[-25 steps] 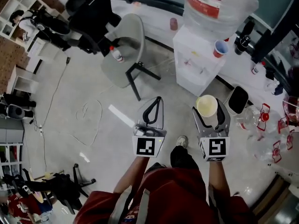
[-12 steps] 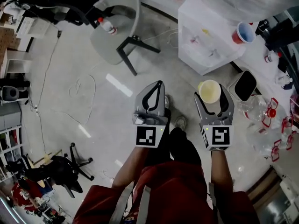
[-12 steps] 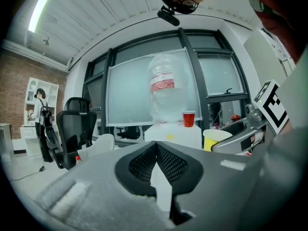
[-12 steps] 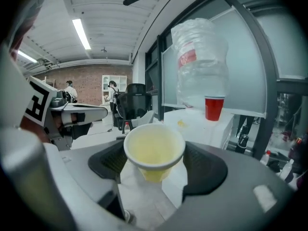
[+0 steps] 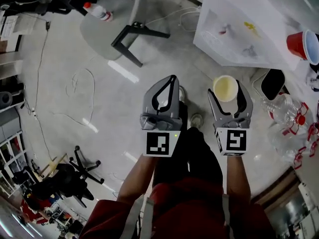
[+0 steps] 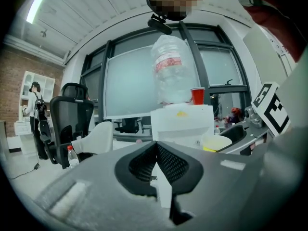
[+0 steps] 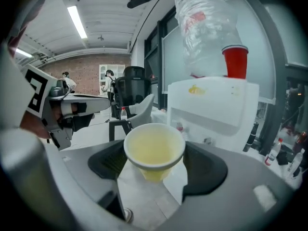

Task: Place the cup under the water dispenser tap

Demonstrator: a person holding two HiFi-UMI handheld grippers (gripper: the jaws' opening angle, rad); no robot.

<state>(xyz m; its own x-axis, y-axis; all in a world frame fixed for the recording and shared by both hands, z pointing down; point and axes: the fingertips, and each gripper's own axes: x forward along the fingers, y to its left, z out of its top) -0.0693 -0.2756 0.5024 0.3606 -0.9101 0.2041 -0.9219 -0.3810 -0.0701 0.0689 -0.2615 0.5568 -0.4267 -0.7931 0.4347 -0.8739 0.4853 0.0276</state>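
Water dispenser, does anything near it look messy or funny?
Yes. A red cup stands on top of the water dispenser, beside its big bottle, an odd spot. Clear bottles lie jumbled on the floor beside it.

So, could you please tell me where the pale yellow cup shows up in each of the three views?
Head view: pale yellow cup right of centre, between the right gripper's jaws.
Left gripper view: lower right, beyond the shut left gripper.
Right gripper view: centre, clamped by the jaws.
Shared landmark: the white water dispenser, with a red cup on top.
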